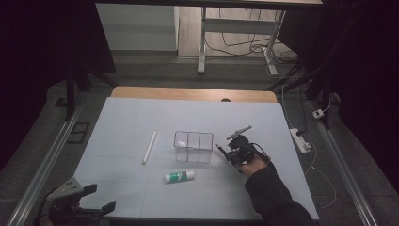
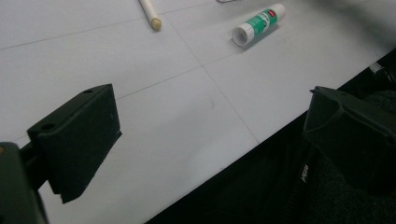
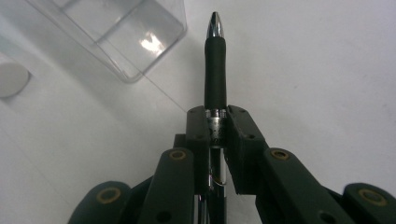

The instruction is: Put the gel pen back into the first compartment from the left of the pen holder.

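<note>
My right tool (image 3: pixel 215 122) clamps a pen (image 3: pixel 215 70) beside the clear organizer (image 1: pixel 193 146), probably to drop it in. My left tool (image 2: pixel 205 135) idles wide at the counter (image 1: pixel 131 122) edge.

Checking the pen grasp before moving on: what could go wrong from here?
1. The right tongs grip the pen mid-barrel, so it may pivot or slip if its tip bumps something.
2. The clear organizer looks light; a bump from the pen might shift it.
</note>
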Tool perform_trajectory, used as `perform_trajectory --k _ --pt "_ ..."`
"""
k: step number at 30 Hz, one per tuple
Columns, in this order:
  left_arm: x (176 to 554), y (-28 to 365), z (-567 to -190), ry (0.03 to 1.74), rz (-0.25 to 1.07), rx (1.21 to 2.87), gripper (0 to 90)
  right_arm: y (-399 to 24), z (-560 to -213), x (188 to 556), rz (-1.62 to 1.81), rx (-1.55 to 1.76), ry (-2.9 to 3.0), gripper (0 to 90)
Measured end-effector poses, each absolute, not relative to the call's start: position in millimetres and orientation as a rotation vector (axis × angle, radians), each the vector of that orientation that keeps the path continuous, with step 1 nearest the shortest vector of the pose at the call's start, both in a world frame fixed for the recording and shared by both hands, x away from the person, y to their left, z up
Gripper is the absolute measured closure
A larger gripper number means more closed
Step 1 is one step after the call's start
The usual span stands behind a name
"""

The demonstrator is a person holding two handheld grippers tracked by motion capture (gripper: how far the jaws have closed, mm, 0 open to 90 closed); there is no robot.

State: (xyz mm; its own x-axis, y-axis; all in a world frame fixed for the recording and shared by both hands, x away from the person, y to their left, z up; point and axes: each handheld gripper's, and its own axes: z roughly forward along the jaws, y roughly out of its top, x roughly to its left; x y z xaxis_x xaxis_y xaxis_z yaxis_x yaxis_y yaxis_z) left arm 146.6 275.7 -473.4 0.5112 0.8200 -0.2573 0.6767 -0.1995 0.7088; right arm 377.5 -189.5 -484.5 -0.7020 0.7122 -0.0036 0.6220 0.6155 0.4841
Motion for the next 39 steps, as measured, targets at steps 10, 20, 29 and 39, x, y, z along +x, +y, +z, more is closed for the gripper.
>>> perform_trajectory --k 10,20,29,39 --pt "147 276 -473 1.229 0.223 1.942 3.5 -199 -460 374 0.849 1.068 2.569 79.4" --pt "147 275 -474 1.233 0.224 1.941 3.5 -203 -432 368 1.018 1.017 2.471 79.3" --pt "147 275 -474 1.235 0.222 1.94 3.5 -197 -414 362 1.138 0.968 2.435 79.3" --pt "148 276 -474 1.235 0.215 1.938 3.5 -180 -399 362 1.239 0.903 2.416 79.3"
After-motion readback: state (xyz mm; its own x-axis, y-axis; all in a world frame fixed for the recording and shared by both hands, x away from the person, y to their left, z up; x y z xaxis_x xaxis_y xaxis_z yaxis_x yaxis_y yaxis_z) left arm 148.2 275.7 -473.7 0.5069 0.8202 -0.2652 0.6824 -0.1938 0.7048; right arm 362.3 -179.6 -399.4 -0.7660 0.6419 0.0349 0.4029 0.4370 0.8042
